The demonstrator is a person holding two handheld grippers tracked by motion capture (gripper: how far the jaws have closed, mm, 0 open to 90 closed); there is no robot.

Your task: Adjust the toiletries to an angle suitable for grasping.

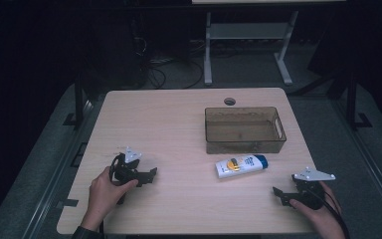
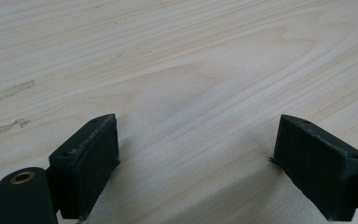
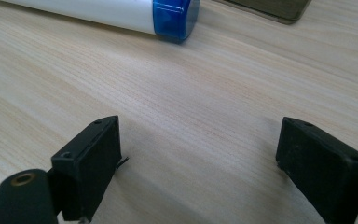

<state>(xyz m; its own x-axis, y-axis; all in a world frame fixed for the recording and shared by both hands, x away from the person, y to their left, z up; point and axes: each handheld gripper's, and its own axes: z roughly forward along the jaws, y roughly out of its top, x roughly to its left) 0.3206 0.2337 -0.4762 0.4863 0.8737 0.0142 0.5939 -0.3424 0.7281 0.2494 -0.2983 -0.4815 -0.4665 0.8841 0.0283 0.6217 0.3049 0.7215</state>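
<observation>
Left gripper view, jaws: spread wide, nothing between them, bare wooden table (image 2: 191, 70) underneath.
Right gripper view, jaws: spread wide, holding nothing; whether they touch the wood is hard to tell.
Left gripper (image 1: 151, 175): at the near-left of the table, held in the person's left hand (image 1: 107, 191).
Right gripper (image 1: 277, 193): near-right, well apart from the left.
Lotion tube (image 3: 121, 11): white with a blue cap, lying flat, near the right gripper.
Brown translucent bin (image 1: 244, 130): just beyond the tube.

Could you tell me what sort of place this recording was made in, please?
Probably a lab or workshop set up for recording: a bare wooden table with a cable hole, loose cables on the floor, and another desk frame behind.
</observation>
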